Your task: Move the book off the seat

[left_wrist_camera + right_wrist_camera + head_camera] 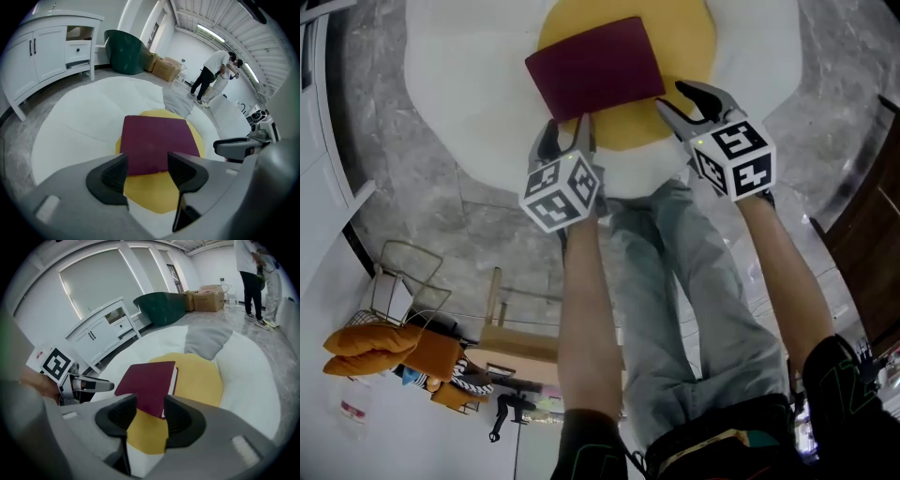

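The big round white seat [450, 84] had a yellow middle [684, 47]. A white cabinet [51, 47] stood behind it, and a gray cushion [206, 341] lay on it. The dark red book [595, 67] lay flat on the yellow. The left gripper [566, 131] and right gripper [675, 97] were by its near edge, jaws apart, holding nothing.

Large indoor hall: white cabinet [47, 47], cardboard boxes [166, 69], marble floor [394, 141].
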Action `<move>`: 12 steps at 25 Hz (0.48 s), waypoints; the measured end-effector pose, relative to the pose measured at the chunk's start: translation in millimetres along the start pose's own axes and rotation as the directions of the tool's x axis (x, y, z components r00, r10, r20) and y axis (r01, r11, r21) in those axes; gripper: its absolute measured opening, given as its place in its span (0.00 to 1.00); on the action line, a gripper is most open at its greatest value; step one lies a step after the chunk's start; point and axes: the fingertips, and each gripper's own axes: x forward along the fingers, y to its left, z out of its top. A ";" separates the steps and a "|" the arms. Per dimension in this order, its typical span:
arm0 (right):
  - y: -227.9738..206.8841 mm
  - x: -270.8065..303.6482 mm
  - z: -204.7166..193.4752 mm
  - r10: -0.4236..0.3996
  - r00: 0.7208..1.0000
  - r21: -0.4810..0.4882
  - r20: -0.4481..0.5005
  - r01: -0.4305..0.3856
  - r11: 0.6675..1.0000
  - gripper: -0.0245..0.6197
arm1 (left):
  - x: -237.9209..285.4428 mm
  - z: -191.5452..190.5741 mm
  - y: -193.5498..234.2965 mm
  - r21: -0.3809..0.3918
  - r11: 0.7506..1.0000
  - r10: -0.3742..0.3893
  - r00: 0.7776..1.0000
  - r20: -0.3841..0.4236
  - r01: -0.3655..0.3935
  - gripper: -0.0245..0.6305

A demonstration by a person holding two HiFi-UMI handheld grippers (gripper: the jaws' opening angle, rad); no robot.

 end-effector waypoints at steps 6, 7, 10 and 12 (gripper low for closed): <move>-17.2 30.9 -7.3 -0.014 0.998 -0.029 -0.053 0.013 0.999 0.35 | 34.7 -2.8 32.3 -0.061 0.998 0.033 0.999 -0.014 -0.034 0.56; -19.7 36.8 -7.7 -0.014 0.998 -0.043 -0.063 0.011 0.999 0.35 | 41.0 -4.2 33.7 -0.088 0.996 0.015 1.000 -0.007 -0.016 0.56; -22.6 51.9 -18.3 -0.016 0.995 -0.052 -0.099 0.011 0.999 0.35 | 54.0 -14.0 25.0 -0.138 0.988 -0.073 0.997 0.015 0.074 0.56; -22.8 61.3 -25.0 -0.012 0.994 -0.017 -0.108 0.011 1.000 0.35 | 57.7 -17.3 21.5 -0.139 0.984 -0.113 0.993 0.026 0.115 0.55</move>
